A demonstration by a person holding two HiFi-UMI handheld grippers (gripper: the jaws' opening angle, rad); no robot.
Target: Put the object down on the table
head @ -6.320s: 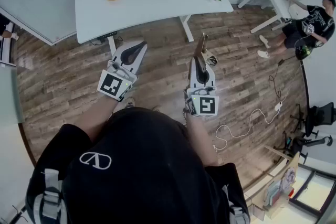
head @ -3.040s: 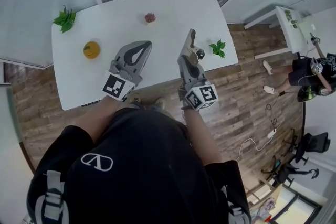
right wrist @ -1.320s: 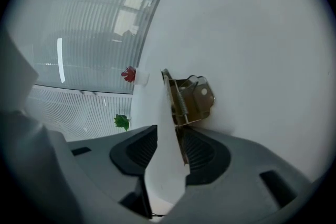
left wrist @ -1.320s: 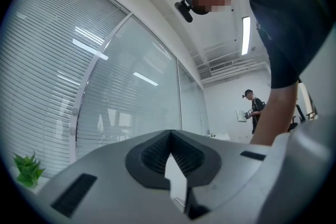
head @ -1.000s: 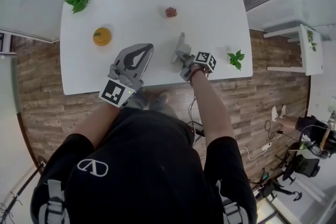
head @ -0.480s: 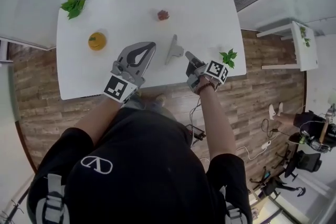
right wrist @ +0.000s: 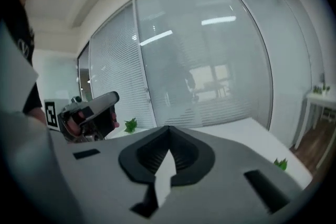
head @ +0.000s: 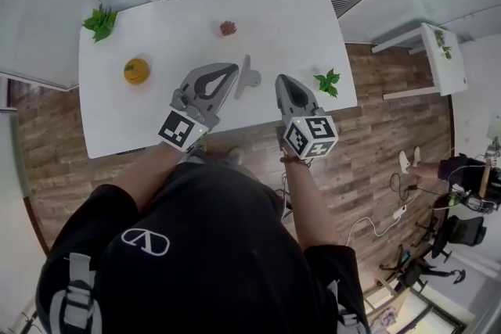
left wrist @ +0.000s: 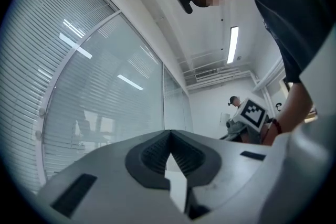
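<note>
Head view: right claw forward, closed

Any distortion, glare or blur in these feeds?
Head view: strong fisheye, the white table bows at its edges; evenly lit, sharp. Left gripper view: dark vignetted corners, a bright ceiling light strip, the left hand-held gripper looms soft. Right gripper view: lamp reflections on the glass wall.

bright, even light, soft shadows on the table, fisheye-bent edges.

Open tabletop lies between red object and green sprig.
</note>
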